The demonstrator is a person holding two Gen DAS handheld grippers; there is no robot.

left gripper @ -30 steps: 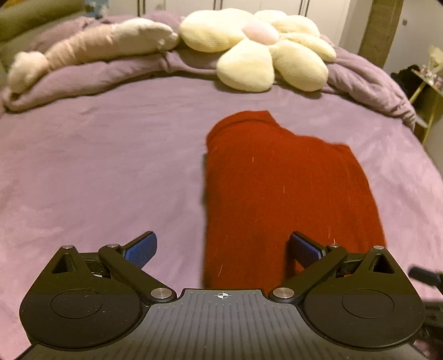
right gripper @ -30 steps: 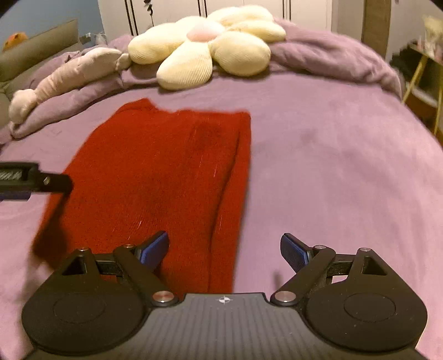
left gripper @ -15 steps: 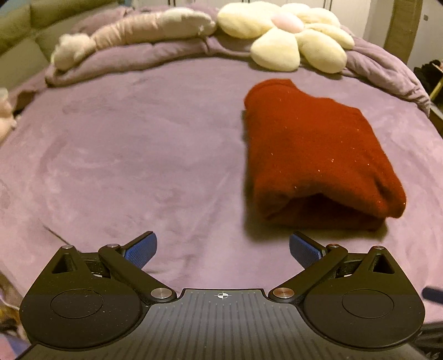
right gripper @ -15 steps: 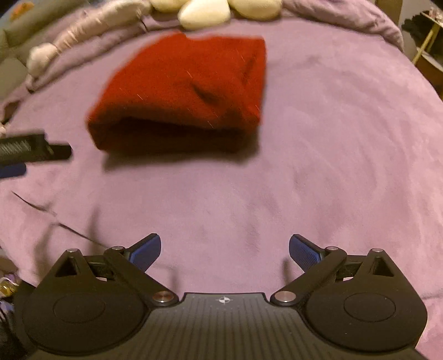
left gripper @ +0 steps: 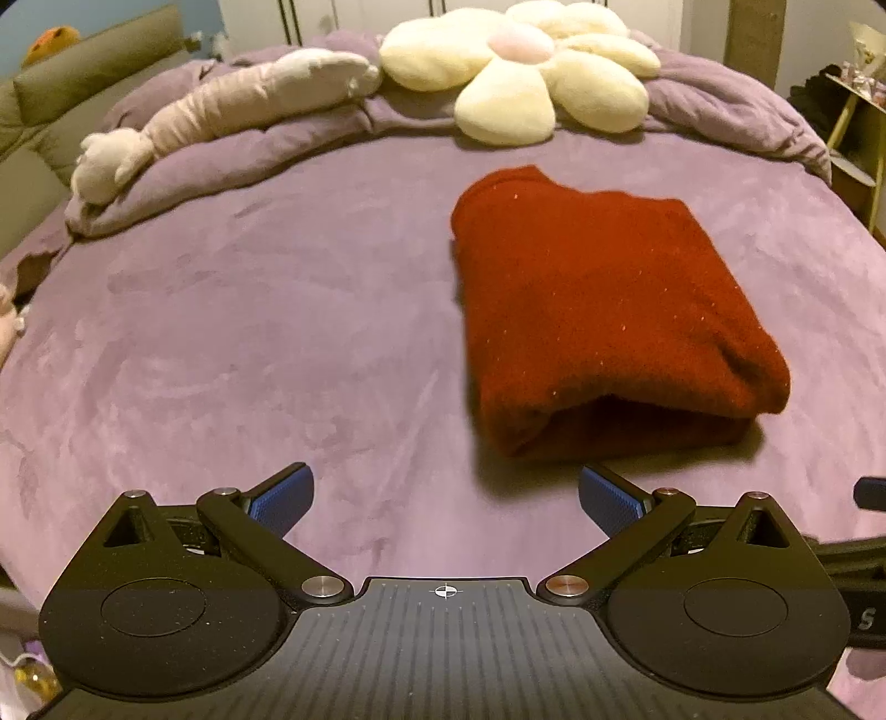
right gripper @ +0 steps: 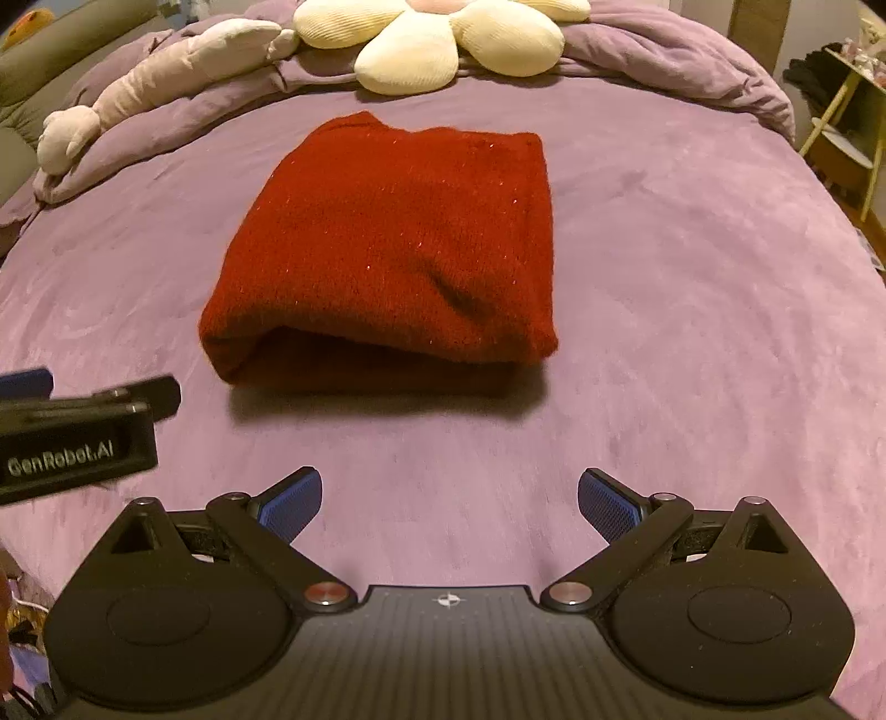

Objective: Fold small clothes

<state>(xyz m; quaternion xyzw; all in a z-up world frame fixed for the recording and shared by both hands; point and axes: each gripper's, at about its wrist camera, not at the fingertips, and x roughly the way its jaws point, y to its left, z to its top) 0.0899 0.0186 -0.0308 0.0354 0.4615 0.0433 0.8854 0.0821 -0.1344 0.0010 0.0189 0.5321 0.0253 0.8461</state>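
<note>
Pulled back from red sweater (right gripper: 387, 243), now folded at frame centre on purple bed (right gripper: 692, 332). Both grippers (left gripper: 446, 498) (right gripper: 449, 501) wide, empty. Soft, light, floppy; best gripped at near folded edge.

Red folded garment (right gripper: 387, 249): one, lying on the bed.
Bed with purple cover (right gripper: 664, 310): one.
Flower-shaped cushion (left gripper: 520, 72): one, cream petals around a pink centre; seven petals can be counted in the left wrist view, though the far ones merge.
Long pale plush toy (left gripper: 232, 111): one, stretched along the rumpled duvet.
Rumpled purple duvet (left gripper: 720, 105): one, bunched along the far edge of the bed.
Left gripper (left gripper: 446, 498): one, with two blue pads.
Right gripper (right gripper: 449, 498): one, with two blue pads.
Orange object (left gripper: 52, 41): one, on the olive headboard at far left; too small to identify.
</note>
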